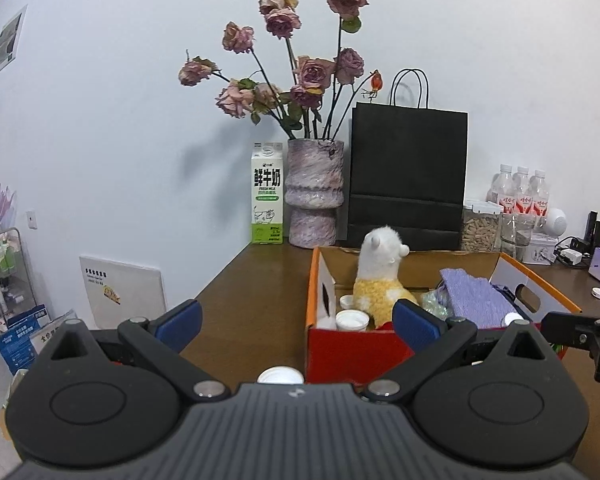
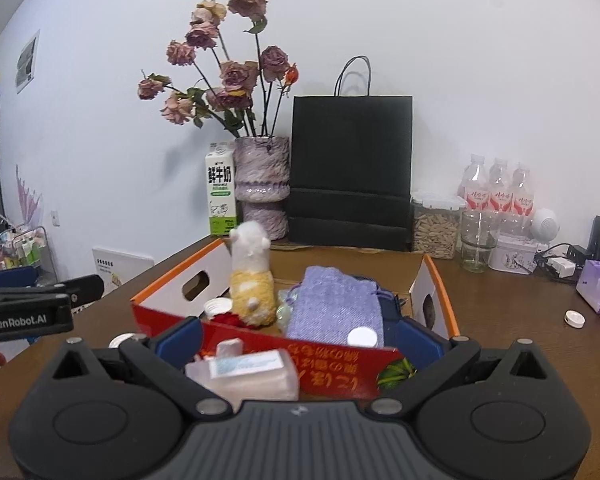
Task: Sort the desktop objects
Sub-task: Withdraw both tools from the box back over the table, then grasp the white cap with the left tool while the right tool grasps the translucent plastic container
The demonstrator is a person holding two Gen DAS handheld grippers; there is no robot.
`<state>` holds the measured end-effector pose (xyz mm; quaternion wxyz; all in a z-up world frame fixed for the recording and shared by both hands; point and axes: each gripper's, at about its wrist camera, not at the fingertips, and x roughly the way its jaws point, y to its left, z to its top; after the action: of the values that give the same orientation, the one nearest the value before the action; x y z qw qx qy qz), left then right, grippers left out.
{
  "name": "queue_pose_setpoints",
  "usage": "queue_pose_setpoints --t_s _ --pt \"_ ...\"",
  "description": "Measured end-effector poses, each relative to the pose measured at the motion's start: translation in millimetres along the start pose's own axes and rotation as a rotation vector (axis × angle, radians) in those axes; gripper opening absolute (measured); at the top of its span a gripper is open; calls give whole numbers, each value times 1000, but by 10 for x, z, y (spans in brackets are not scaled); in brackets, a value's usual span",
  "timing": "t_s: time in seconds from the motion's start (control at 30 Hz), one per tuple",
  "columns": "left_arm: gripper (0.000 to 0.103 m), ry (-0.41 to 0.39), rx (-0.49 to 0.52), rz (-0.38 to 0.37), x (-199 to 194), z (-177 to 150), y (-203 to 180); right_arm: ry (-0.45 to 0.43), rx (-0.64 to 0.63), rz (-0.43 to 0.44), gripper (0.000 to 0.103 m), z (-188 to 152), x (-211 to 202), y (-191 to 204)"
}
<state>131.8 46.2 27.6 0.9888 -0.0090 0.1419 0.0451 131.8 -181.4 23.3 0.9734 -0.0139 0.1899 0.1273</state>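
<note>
The left hand-held gripper [image 1: 296, 322] is spread wide with nothing between its jaws; a white cap [image 1: 280, 376] lies on the table [image 1: 236, 300] below it. The right hand-held gripper [image 2: 298, 340] is likewise spread, with a translucent bottle [image 2: 244, 372] between its fingers; contact cannot be determined. The red cardboard box [image 2: 340, 368] ahead contains a plush toy [image 2: 252, 284] and a purple cloth [image 2: 332, 304].
</note>
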Motion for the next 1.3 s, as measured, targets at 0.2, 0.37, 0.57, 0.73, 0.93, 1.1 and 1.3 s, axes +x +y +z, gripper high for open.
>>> queue_pose_setpoints --t_s 0.2,0.37,0.57,0.73,0.93,1.1,1.3 --pt "103 22 -2 13 -106 -112 144 30 -9 2 103 -116 -92 99" --pt "103 53 0 24 -135 -196 248 58 -10 4 103 -213 -116 154" --pt "103 73 18 33 -148 -250 307 92 -5 7 103 -316 -93 167" --pt "103 92 29 36 -100 -289 329 129 1 -3 103 -379 16 135" --pt "103 126 37 31 32 -345 348 153 -2 11 103 -393 163 158" --pt "103 155 49 33 167 -369 373 180 -23 30 103 -382 372 254" --pt "103 194 60 27 380 -355 400 205 -34 34 103 -326 668 343"
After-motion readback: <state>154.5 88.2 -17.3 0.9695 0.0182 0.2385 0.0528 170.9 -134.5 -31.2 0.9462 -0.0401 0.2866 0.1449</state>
